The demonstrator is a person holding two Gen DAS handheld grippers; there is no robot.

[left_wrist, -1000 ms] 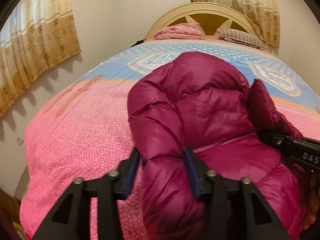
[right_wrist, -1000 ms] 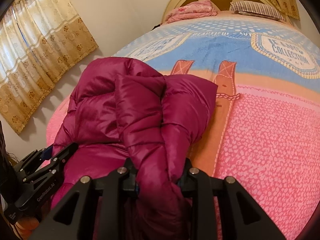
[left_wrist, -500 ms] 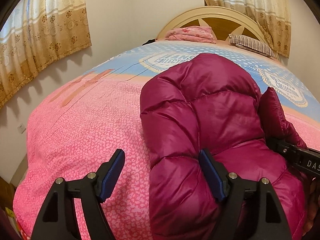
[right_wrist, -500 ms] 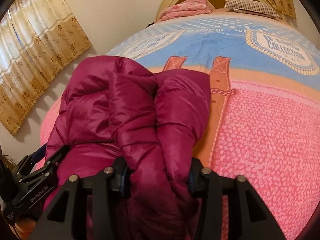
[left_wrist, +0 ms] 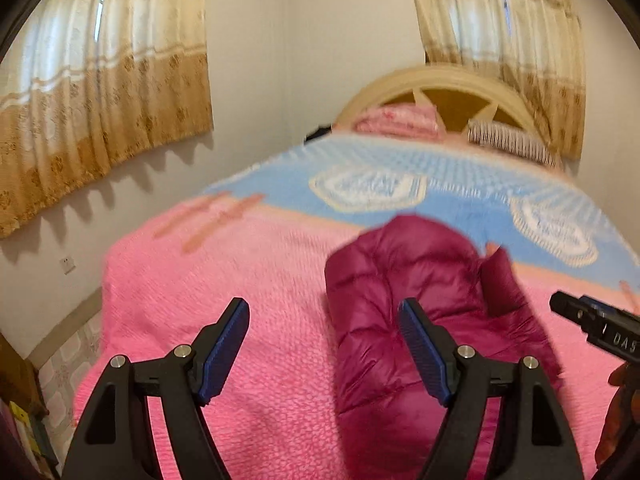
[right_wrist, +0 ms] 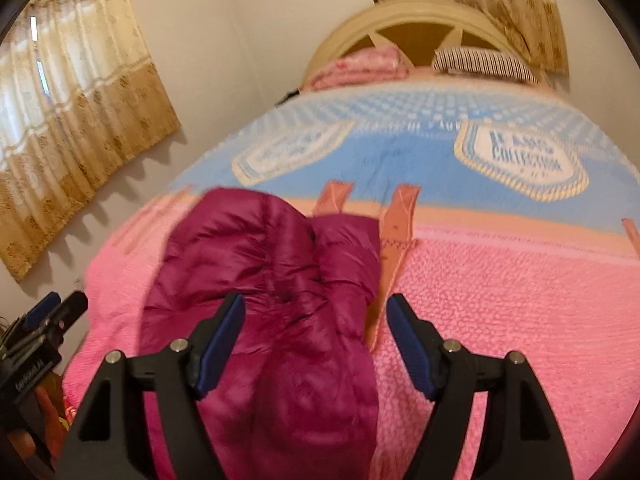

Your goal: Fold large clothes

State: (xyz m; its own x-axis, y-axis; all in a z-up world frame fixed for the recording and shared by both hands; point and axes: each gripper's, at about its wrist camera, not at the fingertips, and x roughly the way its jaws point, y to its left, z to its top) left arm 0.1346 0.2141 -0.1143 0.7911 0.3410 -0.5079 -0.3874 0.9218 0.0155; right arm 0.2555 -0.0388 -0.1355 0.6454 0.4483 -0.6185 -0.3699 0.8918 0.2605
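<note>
A wide bed (left_wrist: pixel 248 280) fills both views, its blanket (right_wrist: pixel 500 288) pink across the near half and pale blue with white printed badges toward the head. A cream arched headboard (left_wrist: pixel 440 80) closes the far end, with gold patterned curtains (left_wrist: pixel 100 100) hanging on the wall to the left and another pair behind the headboard. On the pink part, just short of the blue band, lies the magenta puffer jacket (right_wrist: pixel 272 272), folded into a thick bundle that runs toward the cameras. At the head of the bed a folded pink quilt (right_wrist: pixel 360 64) sits beside a striped pillow (right_wrist: pixel 480 62). The left gripper (left_wrist: pixel 324 348) hangs above the bedding with its jaws spread wide and nothing between them; the jacket's left edge lies below and to the right of the gap. The right gripper (right_wrist: pixel 316 344) has just been opening and now stands wide too, lifted off the jacket, whose near end lies under the gap without touching the blue pads. Nothing lies between either gripper and the bundle. Both views are blurred.
</note>
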